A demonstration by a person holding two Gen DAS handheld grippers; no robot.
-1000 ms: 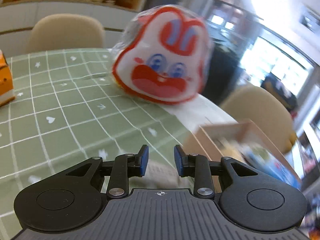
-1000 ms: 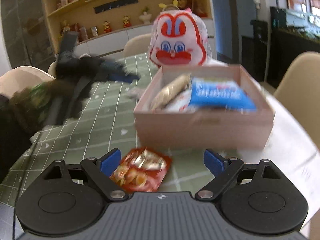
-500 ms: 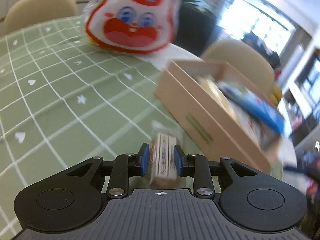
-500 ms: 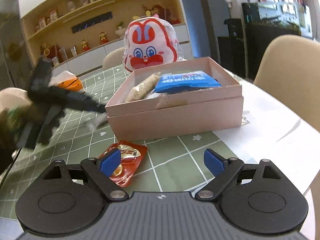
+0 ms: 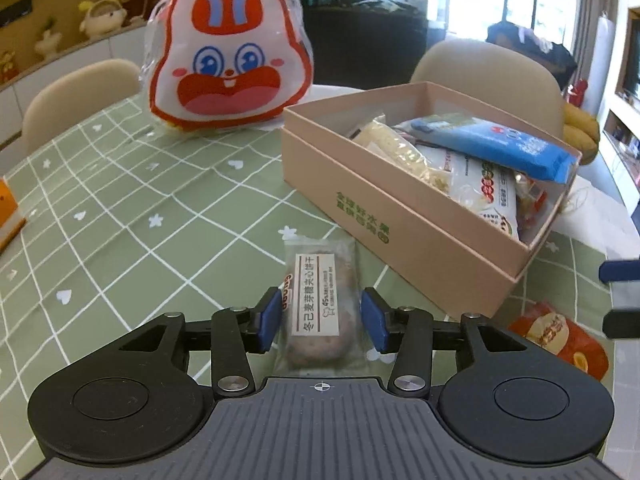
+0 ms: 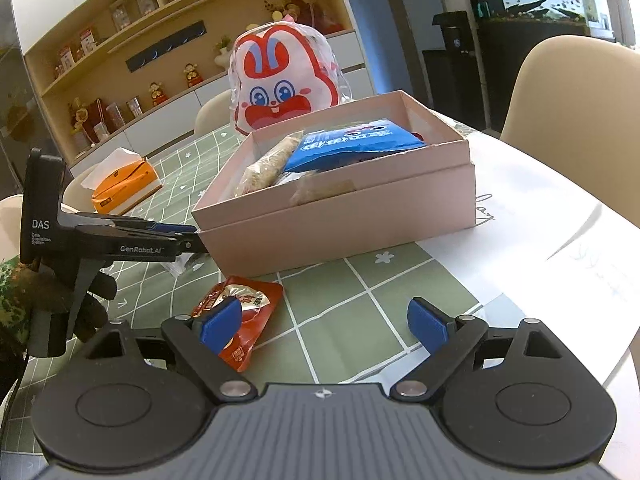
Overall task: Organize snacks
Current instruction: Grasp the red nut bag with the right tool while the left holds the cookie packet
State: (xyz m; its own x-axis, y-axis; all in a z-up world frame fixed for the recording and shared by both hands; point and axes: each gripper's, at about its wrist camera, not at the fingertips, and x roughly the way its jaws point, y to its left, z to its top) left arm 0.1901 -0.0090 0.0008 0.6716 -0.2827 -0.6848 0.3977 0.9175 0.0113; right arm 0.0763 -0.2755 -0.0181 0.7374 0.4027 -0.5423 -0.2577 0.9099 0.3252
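the biscuit packet point(image 5: 320, 304) lies flat on the green checked tablecloth point(image 5: 120, 208), just beside the near wall of the pink box point(image 5: 400, 216). your left gripper point(image 5: 322, 318) sits around it: the jaws have just been opening, and the blue pads point(image 5: 269, 316) now stand a little off each side of the wrapper, so nothing is clamped. in the box you already have a blue packet point(image 5: 496, 148), a long pale packet point(image 5: 396, 148) and a white packet point(image 5: 484, 188), piled loosely. the red packet point(image 6: 240, 316) lies on the cloth in front of the box, and your right gripper point(image 6: 320, 326) hangs over it with its fingers spread wide, the left pad over the packet's edge, gripping nothing. behind the box stands the rabbit-face bag point(image 5: 228, 60). an orange tissue box point(image 6: 124, 188) sits further off to the left, and a white sheet of paper point(image 6: 540, 232) lies to the right of the box.
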